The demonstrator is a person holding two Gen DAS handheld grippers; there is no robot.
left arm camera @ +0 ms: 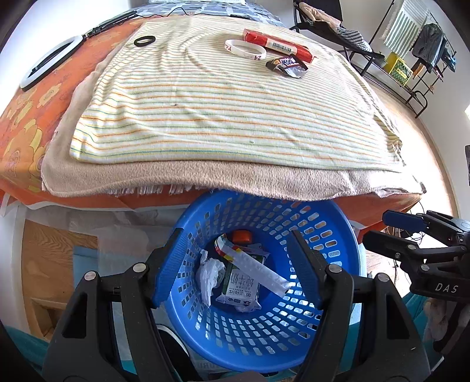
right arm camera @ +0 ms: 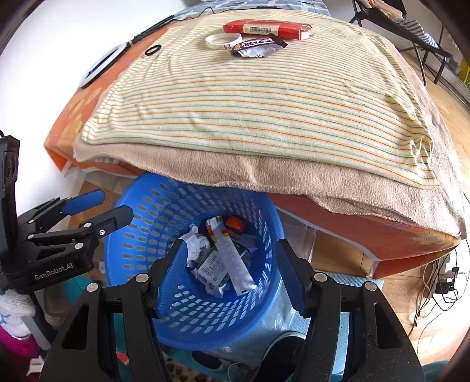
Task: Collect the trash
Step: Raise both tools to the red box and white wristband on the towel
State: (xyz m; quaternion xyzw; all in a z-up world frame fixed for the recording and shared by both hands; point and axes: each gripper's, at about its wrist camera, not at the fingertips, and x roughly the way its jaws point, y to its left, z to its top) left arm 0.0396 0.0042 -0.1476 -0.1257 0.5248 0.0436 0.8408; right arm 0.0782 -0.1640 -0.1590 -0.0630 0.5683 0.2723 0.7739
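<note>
A blue plastic basket [left arm camera: 337,226] [right arm camera: 141,258] stands on the floor, tucked under the bed's edge. Inside lie a green-and-white milk carton [left arm camera: 241,286] [right arm camera: 210,269], a long white wrapper strip [left arm camera: 261,269] [right arm camera: 233,258], a crumpled tissue [left arm camera: 210,273] [right arm camera: 195,241] and an orange piece [left arm camera: 242,236] [right arm camera: 236,223]. My left gripper [left arm camera: 238,273] [right arm camera: 113,204] hangs open over the basket with nothing between its pads. My right gripper [right arm camera: 232,270] [left arm camera: 379,227] is beside it, also open and holding nothing. On the bed's far side lie a red wrapper [left arm camera: 276,45] [right arm camera: 264,28] and a dark candy wrapper [left arm camera: 288,66] [right arm camera: 258,47].
A striped blanket [left arm camera: 223,111] [right arm camera: 249,97] over a beige one covers the orange bed. Also on it are a white wristband [left arm camera: 245,50] [right arm camera: 223,41], a black ring [left arm camera: 144,40] [right arm camera: 153,49] and a ring light [left arm camera: 47,66] [right arm camera: 102,64]. A clothes rack [left arm camera: 411,58] stands at the far right.
</note>
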